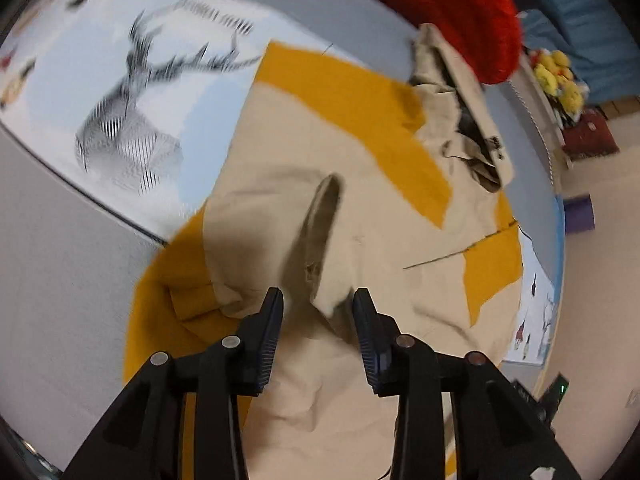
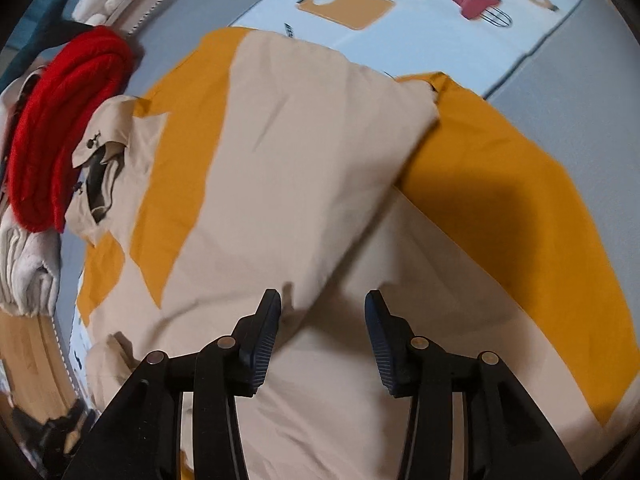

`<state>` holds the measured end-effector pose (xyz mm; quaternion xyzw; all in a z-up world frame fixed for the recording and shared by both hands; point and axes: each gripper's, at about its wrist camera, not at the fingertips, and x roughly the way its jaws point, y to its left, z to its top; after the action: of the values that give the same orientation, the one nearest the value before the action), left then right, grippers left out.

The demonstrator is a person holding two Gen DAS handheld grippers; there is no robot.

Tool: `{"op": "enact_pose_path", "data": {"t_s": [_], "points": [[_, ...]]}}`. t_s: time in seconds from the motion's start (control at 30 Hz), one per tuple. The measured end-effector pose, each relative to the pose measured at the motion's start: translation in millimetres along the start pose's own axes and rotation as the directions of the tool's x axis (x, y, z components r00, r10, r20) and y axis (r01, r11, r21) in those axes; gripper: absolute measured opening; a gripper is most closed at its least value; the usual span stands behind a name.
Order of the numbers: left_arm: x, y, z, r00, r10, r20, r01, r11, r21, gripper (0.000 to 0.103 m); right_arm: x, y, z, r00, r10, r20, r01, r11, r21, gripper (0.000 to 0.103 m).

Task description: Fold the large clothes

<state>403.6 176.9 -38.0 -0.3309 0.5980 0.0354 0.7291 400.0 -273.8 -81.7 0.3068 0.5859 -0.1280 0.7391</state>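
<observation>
The left gripper (image 1: 318, 304) stood open over a raised crease of the beige-and-yellow shirt (image 1: 320, 208); the right gripper (image 2: 323, 308) gaped too, holding nothing. The shirt lay on the bed (image 2: 560, 92), one sleeve (image 2: 320, 152) folded inward (collar (image 2: 108, 136) at ten o'clock). Further folds likely remained.

left gripper (image 1: 318, 300) jaws apart over a raised fold of beige-and-mustard shirt (image 1: 320, 184)

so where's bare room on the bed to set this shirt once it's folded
Free: the printed sheet beyond the beige-and-yellow shirt, and the plain grey cover beside its yellow edge. Crowded: the collar end, where the red knit and folded white cloth sit.
</observation>
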Motion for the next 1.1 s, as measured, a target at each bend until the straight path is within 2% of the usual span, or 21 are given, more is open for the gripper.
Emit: {"op": "enact_pose_path", "data": {"t_s": [0.1, 0.17, 0.23, 0.27, 0.33, 0.4, 0.47, 0.5, 0.57, 0.6, 0.63, 0.67, 0.73, 0.8, 0.83, 0.87, 0.9, 0.97, 1.1], "points": [[13, 4, 3, 0.999, -0.046, -0.025, 0.045, 0.998, -0.04, 0.034, -20, 6, -7, 0.998, -0.009, 0.069, 0.011, 1.0, -0.028, 0.045], [15, 5, 3, 0.997, -0.073, -0.023, 0.071, 0.996, -0.052, 0.03, -33, 11, -11, 0.993, -0.014, 0.114, 0.019, 0.999, -0.046, 0.045], [14, -3, 3, 0.995, -0.096, -0.008, 0.096, 0.995, -0.014, 0.005, -45, 16, -14, 0.986, -0.007, 0.164, 0.018, 0.998, -0.064, 0.045], [11, -10, 4, 0.994, -0.107, 0.004, 0.107, 0.994, 0.011, 0.005, -52, 19, -14, 0.979, -0.001, 0.202, 0.017, 0.997, -0.079, 0.045], [-12, -27, 5, 0.985, -0.155, 0.078, 0.148, 0.985, 0.087, 0.004, -62, 26, -11, 0.965, 0.023, 0.263, 0.004, 0.995, -0.101, 0.045], [-43, -47, 3, 0.959, -0.229, 0.165, 0.197, 0.962, 0.188, 0.004, -68, 33, -5, 0.954, 0.076, 0.289, -0.037, 0.99, -0.136, 0.045], [-81, -61, -6, 0.906, -0.329, 0.265, 0.245, 0.92, 0.305, 0.003, -68, 41, 1, 0.95, 0.153, 0.274, -0.105, 0.978, -0.182, 0.045], [-103, -66, -13, 0.866, -0.375, 0.332, 0.247, 0.897, 0.367, 0.003, -66, 46, 3, 0.947, 0.186, 0.264, -0.133, 0.97, -0.204, 0.045], [-124, -65, -18, 0.816, -0.439, 0.374, 0.272, 0.865, 0.422, 0.003, -65, 54, 5, 0.941, 0.233, 0.246, -0.175, 0.956, -0.237, 0.045], [-132, -63, -20, 0.787, -0.485, 0.38, 0.306, 0.843, 0.442, 0.003, -64, 55, 6, 0.94, 0.239, 0.244, -0.18, 0.954, -0.241, 0.045], [-134, -63, -20, 0.784, -0.49, 0.381, 0.31, 0.841, 0.443, 0.004, -63, 57, 4, 0.94, 0.239, 0.245, -0.18, 0.954, -0.24, 0.045], [-132, -60, -18, 0.803, -0.461, 0.378, 0.29, 0.856, 0.428, 0.004, -60, 58, 5, 0.941, 0.237, 0.24, -0.18, 0.955, -0.237, 0.045], [-111, -49, -9, 0.883, -0.31, 0.352, 0.19, 0.923, 0.336, 0.009, -49, 58, 6, 0.953, 0.235, 0.192, -0.19, 0.955, -0.229, 0.045], [-77, -23, 3, 0.957, -0.091, 0.274, 0.044, 0.984, 0.171, 0.012, -34, 56, 8, 0.97, 0.198, 0.142, -0.163, 0.961, -0.223, 0.045], [-58, -8, 8, 0.977, 0.05, 0.207, -0.07, 0.994, 0.09, 0.015, -24, 55, 8, 0.982, 0.154, 0.112, -0.127, 0.966, -0.223, 0.045], [-41, 10, 12, 0.977, 0.164, 0.137, -0.169, 0.985, 0.022, 0.015, -15, 51, 10, 0.989, 0.121, 0.086, -0.1, 0.971, -0.216, 0.045], [-37, 22, 11, 0.977, 0.181, 0.115, -0.181, 0.983, -0.014, 0.015, -6, 46, 11, 0.994, 0.096, 0.056, -0.084, 0.977, -0.196, 0.045], [-31, 37, 13, 0.987, 0.14, 0.082, -0.133, 0.988, -0.08, 0.015, 3, 37, 12, 0.996, 0.077, 0.036, -0.07, 0.984, -0.165, 0.045], [-17, 36, 18, 0.997, 0.068, 0.033, -0.066, 0.995, -0.071, 0.027, 10, 31, 20, 0.995, 0.098, 0.029, -0.092, 0.983, -0.156, 0.045]]}}
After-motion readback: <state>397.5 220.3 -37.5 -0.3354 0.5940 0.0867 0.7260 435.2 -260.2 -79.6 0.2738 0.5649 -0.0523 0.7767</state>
